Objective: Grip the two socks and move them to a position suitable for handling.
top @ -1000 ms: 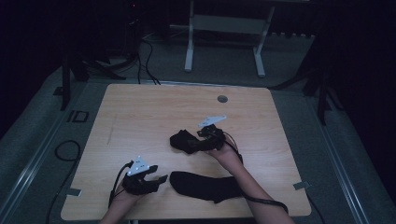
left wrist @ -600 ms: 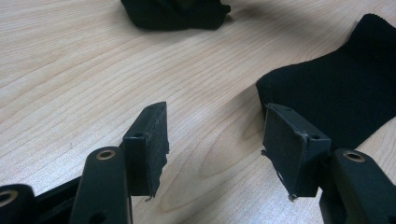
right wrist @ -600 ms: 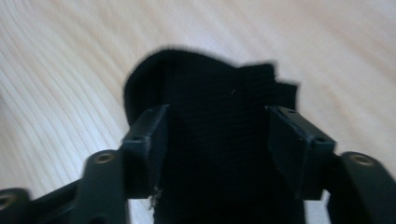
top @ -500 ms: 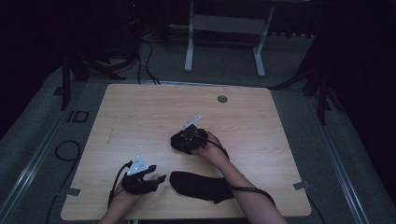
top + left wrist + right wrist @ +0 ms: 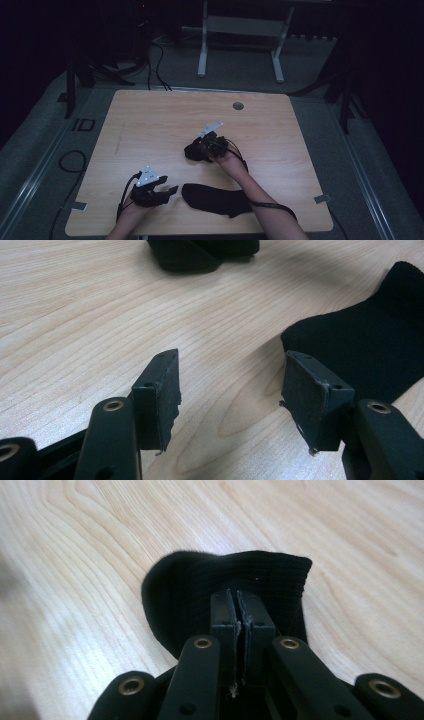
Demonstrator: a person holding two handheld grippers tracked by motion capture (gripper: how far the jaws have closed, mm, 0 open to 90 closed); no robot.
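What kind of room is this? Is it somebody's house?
Probably not a house; it looks like a lab or recording room. A bare wooden table stands on grey carpet, cables trail across the floor, and a white metal stand sits behind in the dark.

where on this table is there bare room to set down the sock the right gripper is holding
Free: the far half of the table, bare apart from the round grommet, and the right side beyond the right gripper. Crowded: the near edge, where the flat sock lies beside the open left gripper.
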